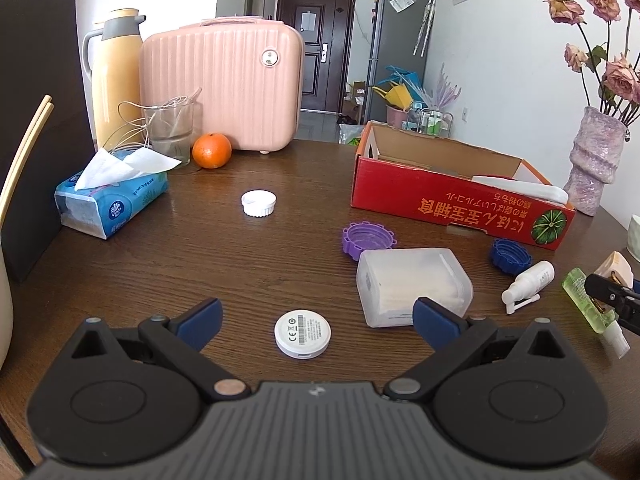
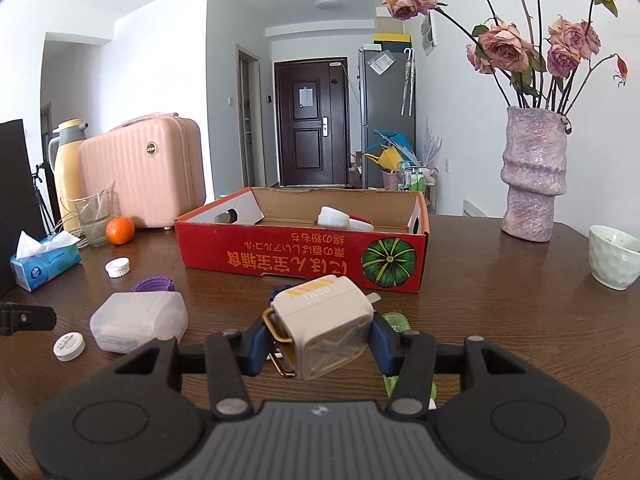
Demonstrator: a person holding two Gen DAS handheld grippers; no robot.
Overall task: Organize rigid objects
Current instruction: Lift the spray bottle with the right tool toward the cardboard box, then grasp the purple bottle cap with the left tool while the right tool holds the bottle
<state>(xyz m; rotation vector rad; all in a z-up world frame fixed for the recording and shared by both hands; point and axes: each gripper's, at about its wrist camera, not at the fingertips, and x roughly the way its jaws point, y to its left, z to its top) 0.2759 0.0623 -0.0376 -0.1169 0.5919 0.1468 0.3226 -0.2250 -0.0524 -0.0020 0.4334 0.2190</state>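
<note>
Left wrist: two ribbed caps, purple and blue.

Home interior – lived-in apt dining/entry area.

Dark wood desk w/ household clutter: pink vanity case, yellow thermos jug, tissue pack, orange, vase of dried roses, ceramic cup. Behind: hallway to dark front door, grey fridge w/ papers stuck on & umbrellas hung, white walls, ceiling lamp.
</note>
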